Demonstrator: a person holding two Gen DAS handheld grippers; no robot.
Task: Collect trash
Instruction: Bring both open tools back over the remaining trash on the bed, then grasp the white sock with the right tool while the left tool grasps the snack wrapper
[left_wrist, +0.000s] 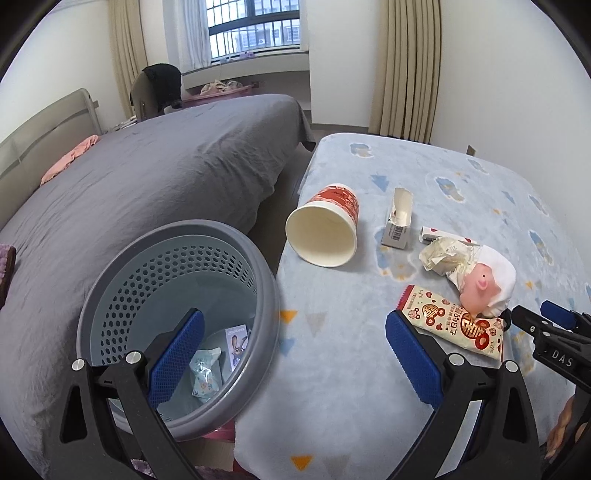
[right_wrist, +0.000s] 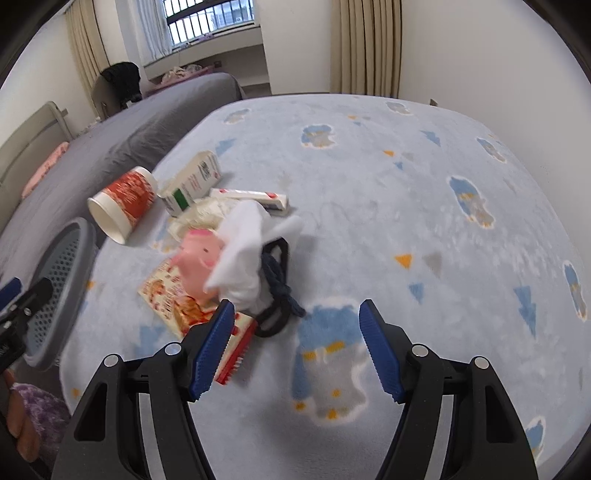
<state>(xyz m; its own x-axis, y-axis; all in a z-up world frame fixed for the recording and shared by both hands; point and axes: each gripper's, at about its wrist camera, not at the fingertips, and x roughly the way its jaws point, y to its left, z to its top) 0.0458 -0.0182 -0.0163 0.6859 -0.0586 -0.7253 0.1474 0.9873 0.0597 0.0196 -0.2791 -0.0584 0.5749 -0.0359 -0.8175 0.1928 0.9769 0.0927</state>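
Observation:
Trash lies on a light blue blanket (left_wrist: 332, 350): a red and white paper cup (left_wrist: 325, 227) on its side, a small open carton (left_wrist: 399, 219), crumpled paper (left_wrist: 443, 256), a pink pig toy in white cloth (left_wrist: 487, 286), and a red-printed snack wrapper (left_wrist: 454, 325). A grey perforated bin (left_wrist: 177, 295) stands left of the blanket with a few wrappers inside. My left gripper (left_wrist: 295, 354) is open, spanning the bin's rim and the blanket. My right gripper (right_wrist: 295, 339) is open, just short of the pig toy (right_wrist: 199, 258) and wrapper (right_wrist: 177, 302).
A bed with a grey sheet (left_wrist: 147, 184) lies left of the bin. A black strap with dark cord (right_wrist: 277, 280) sits beside the pig toy. A flat white packet (right_wrist: 251, 197) lies behind the pile. Walls, curtains and a window stand behind.

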